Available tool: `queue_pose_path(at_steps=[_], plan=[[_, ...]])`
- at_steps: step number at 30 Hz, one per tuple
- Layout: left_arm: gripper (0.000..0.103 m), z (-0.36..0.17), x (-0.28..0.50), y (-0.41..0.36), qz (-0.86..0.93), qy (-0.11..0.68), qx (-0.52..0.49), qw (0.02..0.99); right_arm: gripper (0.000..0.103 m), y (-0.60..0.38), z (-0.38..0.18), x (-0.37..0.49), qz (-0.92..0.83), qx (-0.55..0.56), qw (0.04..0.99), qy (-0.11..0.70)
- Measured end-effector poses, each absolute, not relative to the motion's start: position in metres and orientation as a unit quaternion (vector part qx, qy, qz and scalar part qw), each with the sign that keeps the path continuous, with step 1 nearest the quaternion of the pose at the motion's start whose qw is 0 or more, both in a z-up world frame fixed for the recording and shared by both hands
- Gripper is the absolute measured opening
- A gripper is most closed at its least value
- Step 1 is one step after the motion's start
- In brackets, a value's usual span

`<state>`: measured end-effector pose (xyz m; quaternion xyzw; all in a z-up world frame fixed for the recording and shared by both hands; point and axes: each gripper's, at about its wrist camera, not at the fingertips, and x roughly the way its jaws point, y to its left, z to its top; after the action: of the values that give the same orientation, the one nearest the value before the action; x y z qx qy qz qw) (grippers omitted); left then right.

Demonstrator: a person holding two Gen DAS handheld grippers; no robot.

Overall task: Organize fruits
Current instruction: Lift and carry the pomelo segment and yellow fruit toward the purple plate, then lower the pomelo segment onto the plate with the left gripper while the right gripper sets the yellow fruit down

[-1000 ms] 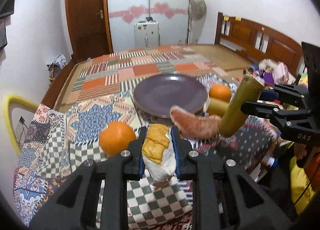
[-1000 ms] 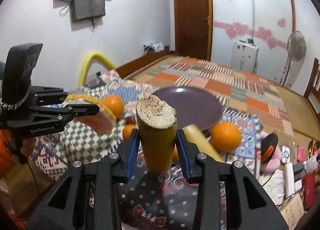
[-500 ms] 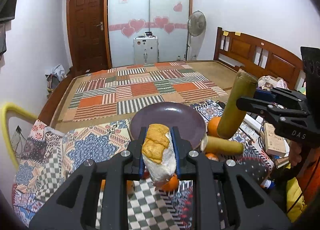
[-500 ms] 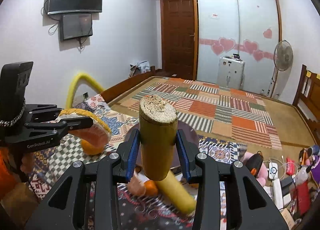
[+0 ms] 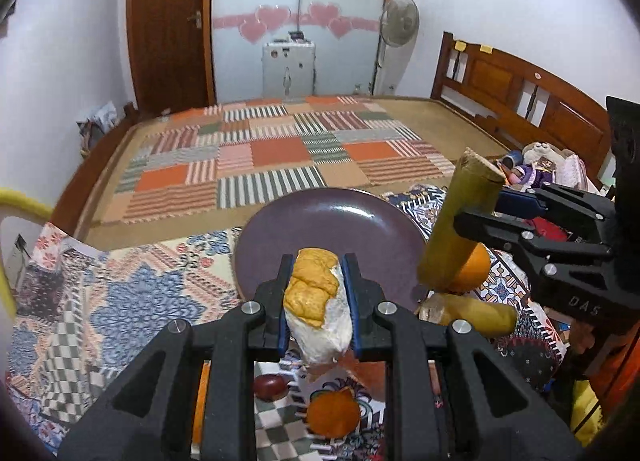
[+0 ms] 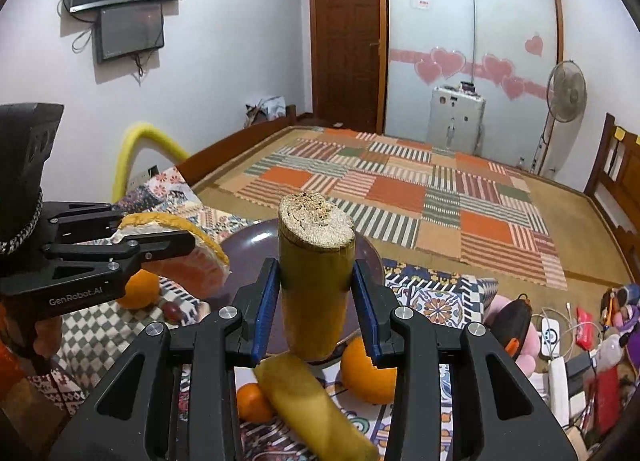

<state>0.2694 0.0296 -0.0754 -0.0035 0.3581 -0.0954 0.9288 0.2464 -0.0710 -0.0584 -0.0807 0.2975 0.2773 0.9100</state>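
The left gripper had its jaws clamped on a pomelo wedge, yellow rind up and white pith below, carried at the near rim of the purple plate; it seemed held there because the plate was where the fruit was meant to be gathered; the right gripper had its jaws clamped on a sugarcane piece, upright with its cut end up, just right of the plate and above the cloth, probably for the same reason; both pieces were in the air, neither touching the plate, which carried nothing visible.

Counted: one plate; two sugarcane pieces, one gripped and a second sugarcane piece lying on the patterned cloth under the right gripper; one wedge gripped, and what might have been a second pinkish one beneath it, too hidden to tell; three oranges in the right wrist view, a large orange by the plate, a small orange beside the lying cane, and a far orange under the left gripper; one small dark red fruit.
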Motion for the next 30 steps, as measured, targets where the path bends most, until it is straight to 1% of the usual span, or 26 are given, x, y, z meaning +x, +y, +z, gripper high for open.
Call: queue_pose_path(at_steps=[11,17,19,23,24,26,27,28,30], plan=[[0.022,-0.086,0.3,0.017,-0.116,0.377,0.001,0.919,0.034,-0.052,-0.07,0.274,0.283,-0.097,0.895,0.331],[0.024,-0.086,0.322,0.02,-0.088,0.381,0.013,0.92,0.034,-0.042,-0.074,0.293,0.282,-0.103,0.888,0.349],[0.028,-0.09,0.33,0.025,-0.073,0.386,0.013,0.919,0.034,-0.04,-0.075,0.298,0.283,-0.103,0.886,0.352],[0.03,-0.096,0.342,0.036,-0.067,0.396,-0.003,0.916,0.034,-0.033,-0.075,0.307,0.284,-0.111,0.88,0.364],[0.032,-0.098,0.345,0.039,-0.065,0.399,-0.004,0.914,0.034,-0.031,-0.075,0.309,0.284,-0.112,0.879,0.367],[0.043,-0.101,0.351,0.041,-0.061,0.412,0.0,0.909,0.034,-0.027,-0.076,0.315,0.284,-0.115,0.874,0.376],[0.051,-0.105,0.354,0.042,-0.058,0.421,0.002,0.905,0.034,-0.026,-0.077,0.317,0.284,-0.115,0.873,0.38],[0.053,-0.108,0.357,0.042,-0.056,0.427,0.001,0.902,0.034,-0.024,-0.078,0.32,0.283,-0.116,0.871,0.384],[0.053,-0.114,0.36,0.044,-0.056,0.435,0.004,0.899,0.034,-0.02,-0.08,0.324,0.281,-0.119,0.868,0.391]])
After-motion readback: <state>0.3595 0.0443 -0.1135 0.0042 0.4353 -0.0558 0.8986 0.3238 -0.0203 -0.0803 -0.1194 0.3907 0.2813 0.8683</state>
